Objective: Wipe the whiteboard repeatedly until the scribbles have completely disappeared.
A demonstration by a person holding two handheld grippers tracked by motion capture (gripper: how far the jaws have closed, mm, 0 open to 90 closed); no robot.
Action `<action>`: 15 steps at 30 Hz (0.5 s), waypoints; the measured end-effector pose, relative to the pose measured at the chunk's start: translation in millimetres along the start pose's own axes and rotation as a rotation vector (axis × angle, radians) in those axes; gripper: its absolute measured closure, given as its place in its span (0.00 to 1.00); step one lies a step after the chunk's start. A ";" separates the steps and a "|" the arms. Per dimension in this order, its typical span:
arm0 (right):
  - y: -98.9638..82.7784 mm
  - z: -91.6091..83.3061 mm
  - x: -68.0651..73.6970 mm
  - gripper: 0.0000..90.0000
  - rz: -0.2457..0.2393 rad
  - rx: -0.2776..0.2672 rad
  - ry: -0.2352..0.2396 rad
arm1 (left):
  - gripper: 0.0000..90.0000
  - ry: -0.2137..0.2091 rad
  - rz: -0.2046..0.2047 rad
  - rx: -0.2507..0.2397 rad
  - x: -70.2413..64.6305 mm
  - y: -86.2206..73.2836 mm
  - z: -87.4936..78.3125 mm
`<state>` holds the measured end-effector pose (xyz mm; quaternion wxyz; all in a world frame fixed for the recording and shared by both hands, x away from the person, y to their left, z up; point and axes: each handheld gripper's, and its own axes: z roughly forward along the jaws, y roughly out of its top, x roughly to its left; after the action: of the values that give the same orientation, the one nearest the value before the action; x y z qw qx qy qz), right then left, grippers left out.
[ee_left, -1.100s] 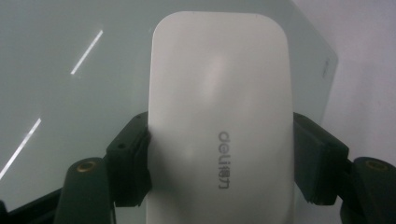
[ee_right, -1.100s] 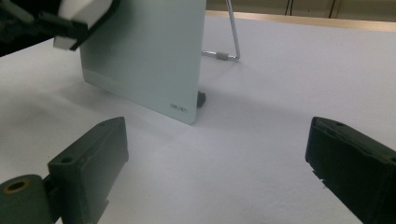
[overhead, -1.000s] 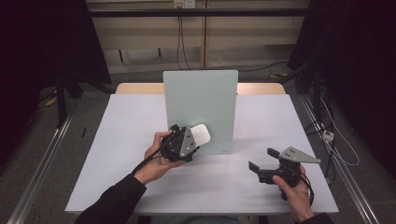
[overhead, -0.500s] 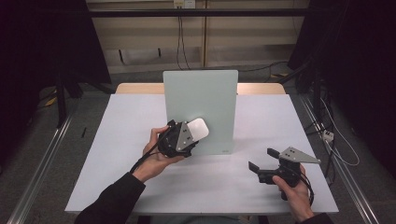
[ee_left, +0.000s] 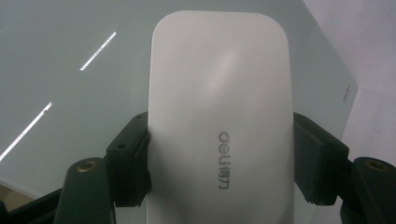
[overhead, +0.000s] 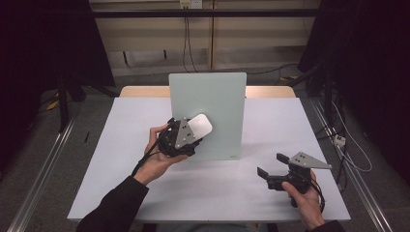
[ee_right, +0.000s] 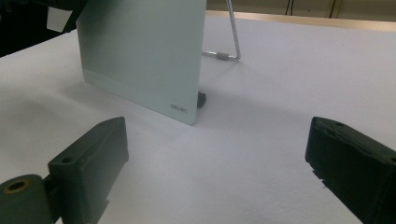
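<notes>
I have the left gripper (overhead: 189, 136) pinching a smooth white rounded-rectangle eraser (ee_left: 219, 116) by its sides, held against the pale green upright glass board (overhead: 212, 104). My right gripper (overhead: 274, 166) rests spread over the white table (overhead: 121, 145), nothing between its fingers.

The eraser (ee_left: 219, 121) looks like smooth white plastic with a soft sheen and grey printed lettering. The board (overhead: 212, 104) has a pale green, glassy, glossy face that mirrors ceiling lights, and a thin shiny metal wire stand (ee_right: 231, 35) props it from behind. The table (overhead: 145, 193) is matt white and even with a wood-coloured far edge, and the gripper pads (ee_right: 88, 158) are matt black plastic or rubber.
</notes>
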<state>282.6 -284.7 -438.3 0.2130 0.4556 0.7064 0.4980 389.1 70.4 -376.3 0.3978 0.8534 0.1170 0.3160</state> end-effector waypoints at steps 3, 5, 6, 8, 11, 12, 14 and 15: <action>0.4 0.7 0.6 0.06 -0.002 0.000 0.002 | 0.35 -0.011 -0.008 0.004 0.0 -1.1 -0.5; 0.5 0.9 0.9 0.06 -0.002 0.001 0.000 | 0.35 -0.017 -0.012 0.004 0.0 -1.9 -1.0; 0.5 0.9 0.9 0.06 -0.001 0.000 0.000 | 0.35 -0.023 -0.020 0.004 0.1 -2.4 -1.3; 0.5 1.2 0.7 0.06 0.004 0.003 0.000 | 0.35 -0.026 -0.022 0.009 0.4 -2.9 -2.1; 0.5 1.2 0.6 0.06 0.002 0.002 -0.001 | 0.35 -0.039 -0.032 0.012 1.2 -2.7 -3.5; 0.5 1.1 0.7 0.06 0.001 0.002 0.000 | 0.35 -0.047 -0.040 0.014 1.7 -2.3 -4.0; 0.3 0.9 0.5 0.06 0.002 0.000 0.001 | 0.35 -0.054 -0.061 0.009 2.1 -1.9 -5.1; 0.2 0.8 0.3 0.06 0.004 0.000 0.000 | 0.35 -0.061 -0.063 0.008 2.5 -1.5 -5.9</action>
<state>283.1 -284.0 -438.4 0.2119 0.4571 0.7055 0.4984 387.4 76.1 -373.4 0.4074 0.8601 0.1328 0.2767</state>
